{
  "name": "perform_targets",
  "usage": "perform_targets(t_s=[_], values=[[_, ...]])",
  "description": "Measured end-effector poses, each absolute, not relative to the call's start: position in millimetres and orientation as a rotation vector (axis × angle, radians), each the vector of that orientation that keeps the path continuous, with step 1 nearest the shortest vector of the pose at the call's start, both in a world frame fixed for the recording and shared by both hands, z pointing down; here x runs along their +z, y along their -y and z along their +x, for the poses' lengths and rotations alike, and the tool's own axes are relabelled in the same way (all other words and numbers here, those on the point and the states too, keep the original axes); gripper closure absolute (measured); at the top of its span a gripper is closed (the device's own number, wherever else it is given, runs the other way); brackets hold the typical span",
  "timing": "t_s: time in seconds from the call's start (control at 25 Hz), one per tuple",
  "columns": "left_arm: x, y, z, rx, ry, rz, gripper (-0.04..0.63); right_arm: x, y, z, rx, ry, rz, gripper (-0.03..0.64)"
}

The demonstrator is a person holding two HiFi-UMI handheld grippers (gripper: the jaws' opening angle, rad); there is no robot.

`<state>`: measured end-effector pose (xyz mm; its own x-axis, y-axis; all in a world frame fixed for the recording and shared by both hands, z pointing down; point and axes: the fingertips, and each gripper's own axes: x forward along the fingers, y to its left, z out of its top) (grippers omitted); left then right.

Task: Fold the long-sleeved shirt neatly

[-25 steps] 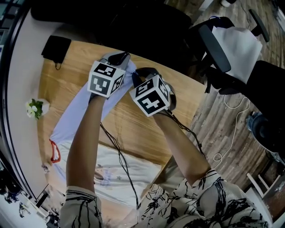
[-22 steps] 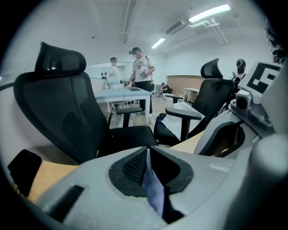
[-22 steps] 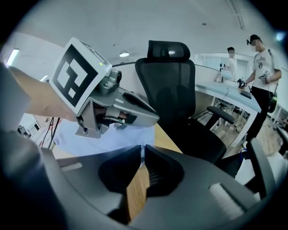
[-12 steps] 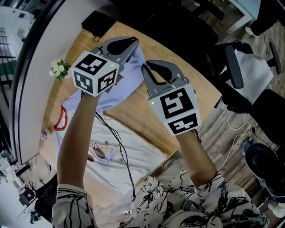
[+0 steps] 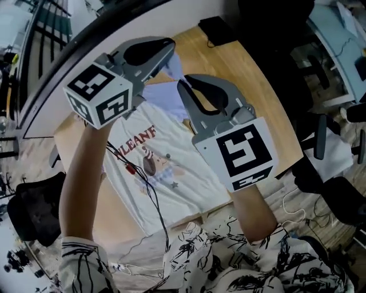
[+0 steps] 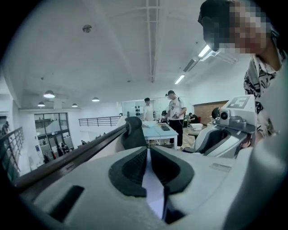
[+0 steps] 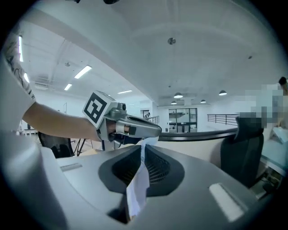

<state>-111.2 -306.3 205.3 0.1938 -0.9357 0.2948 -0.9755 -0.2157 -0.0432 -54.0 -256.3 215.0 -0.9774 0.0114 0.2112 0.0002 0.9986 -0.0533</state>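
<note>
A long-sleeved shirt (image 5: 171,166), white-bodied with a printed front and pale lilac sleeves, lies on the wooden table (image 5: 251,86). Its upper part is lifted off the wood. High over the table, my left gripper (image 5: 167,50) is shut on a pale lilac edge of the shirt. My right gripper (image 5: 183,87) is close beside it, shut on the same cloth. In the left gripper view a thin strip of fabric (image 6: 152,184) is pinched between the pads of the left gripper (image 6: 147,152). The right gripper view shows a fold of fabric (image 7: 137,188) hanging out of the right gripper (image 7: 143,150), with the left gripper (image 7: 130,128) just ahead.
A small black item (image 5: 216,28) lies at the table's far end. A white partition wall (image 5: 143,17) runs along the table's far side. Black office chairs stand at the left (image 5: 34,209) and the right (image 5: 343,200). Two people (image 6: 174,112) stand far off.
Both grippers have risen well above the table together, carrying the lilac cloth with them. The head view has swung round, and the shirt's printed front now shows.
</note>
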Motion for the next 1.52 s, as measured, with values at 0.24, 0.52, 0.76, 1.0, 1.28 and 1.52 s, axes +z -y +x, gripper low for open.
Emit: perform_targets(t_s=[0.24,0.52,0.76,1.0,1.28,1.52], values=[[180,179,-167,0.360,2.011,2.214,0.569,197,143,-102,0.032,2.938,-0.155,0.581],[242,45,-226,0.436,2.057,2.051,0.566,250,14,-157,-0.105,2.849,-0.250,0.580],[350,-36,-262,0.489,2.039,1.878,0.557,342,-54,-188,-0.207,2.723,-0.229,0.578],[431,-76,-282,0.436,1.938,1.830,0.540,411,-97,-207,-0.221,2.596,-0.257,0.574],[479,-149,-303,0.509,1.865,1.749,0.377,451,-173,-194,-0.011,2.444,-0.584,0.391],[481,-213,-327,0.427,1.995,1.603,0.373,465,-188,-192,-0.058,2.402,-0.609,0.373]])
